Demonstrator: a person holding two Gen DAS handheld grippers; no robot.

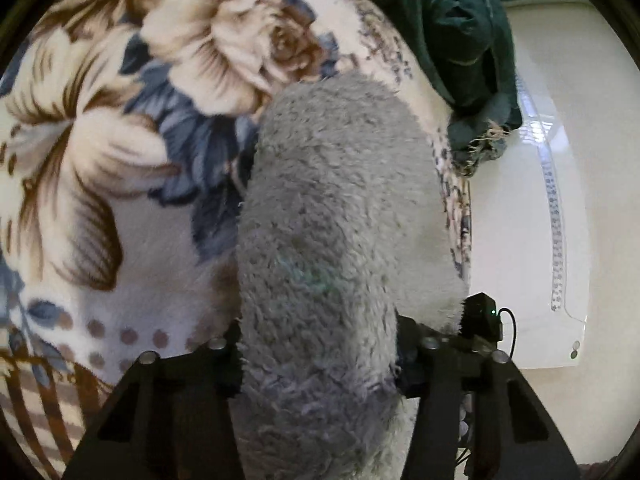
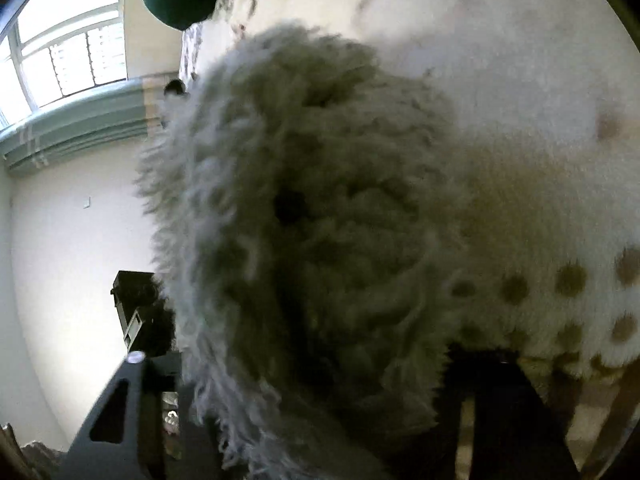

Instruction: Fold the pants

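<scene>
You are gripping the fluffy grey pants (image 1: 332, 248) in both grippers above a bed spread with a floral blanket (image 1: 120, 128). The left gripper (image 1: 320, 372) is pinching a thick bunch of the fleece, its fingers (image 1: 224, 364) pressing in from either side at a middling width. The right gripper (image 2: 320, 392) is likewise standing partly open with a wad of the same fabric filling the gap, though blur is hiding whether its fingers are truly biting. A dark green garment (image 1: 452, 28) is lying at the far edge of the bed, near the white wall. The pants are hanging bunched rather than flat, so the folding is looking barely begun: spreading, halving and smoothing all appear to be waiting.
</scene>
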